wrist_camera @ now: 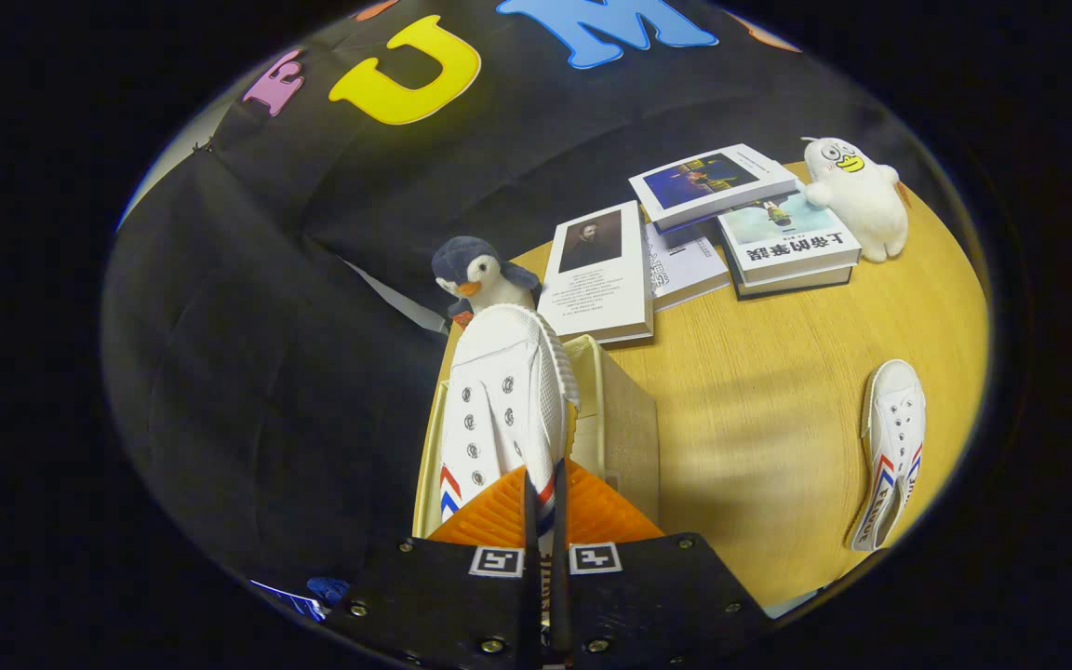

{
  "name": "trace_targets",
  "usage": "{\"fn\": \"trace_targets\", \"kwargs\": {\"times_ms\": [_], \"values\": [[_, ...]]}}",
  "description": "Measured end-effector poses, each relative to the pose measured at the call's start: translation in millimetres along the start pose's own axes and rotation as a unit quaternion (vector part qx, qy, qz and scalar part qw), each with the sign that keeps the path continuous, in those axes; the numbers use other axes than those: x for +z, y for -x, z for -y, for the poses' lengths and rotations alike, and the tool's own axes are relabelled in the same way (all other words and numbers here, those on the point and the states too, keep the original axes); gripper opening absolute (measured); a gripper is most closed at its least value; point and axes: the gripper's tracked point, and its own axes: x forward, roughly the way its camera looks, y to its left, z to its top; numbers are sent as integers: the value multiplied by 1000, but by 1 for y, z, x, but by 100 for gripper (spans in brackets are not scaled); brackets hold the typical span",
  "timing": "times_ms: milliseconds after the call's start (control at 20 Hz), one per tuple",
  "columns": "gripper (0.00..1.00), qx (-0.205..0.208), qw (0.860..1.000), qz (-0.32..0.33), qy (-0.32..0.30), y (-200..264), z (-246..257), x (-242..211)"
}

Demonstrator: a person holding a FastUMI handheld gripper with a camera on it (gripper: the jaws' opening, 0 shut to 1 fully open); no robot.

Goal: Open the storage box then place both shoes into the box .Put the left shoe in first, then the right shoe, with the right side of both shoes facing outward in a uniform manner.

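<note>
My gripper point(543, 502) is shut on a white canvas shoe point(503, 400) with red and blue stripes, pinching its side wall between both fingers. The shoe hangs toe-forward over the open cream storage box point(624, 428), which stands just ahead of the fingers at the near left of the wooden table point(759, 409). Its lid is hard to make out. The second white shoe point(891, 447) lies on its side on the table, well to the right of the box.
A penguin plush point(480, 274) sits just beyond the box. Several books point(676, 242) lie farther back, with a white duck plush point(857, 195) at their far right. The table edge runs along the left of the box.
</note>
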Motion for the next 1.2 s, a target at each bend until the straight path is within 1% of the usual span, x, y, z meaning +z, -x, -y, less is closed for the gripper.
{"fn": "trace_targets", "kwargs": {"times_ms": [450, 1200], "values": [[4, -13, 999, -30, 25, -50, -30, -37], [4, -91, 992, -83, 12, -125, -10, -87]]}}
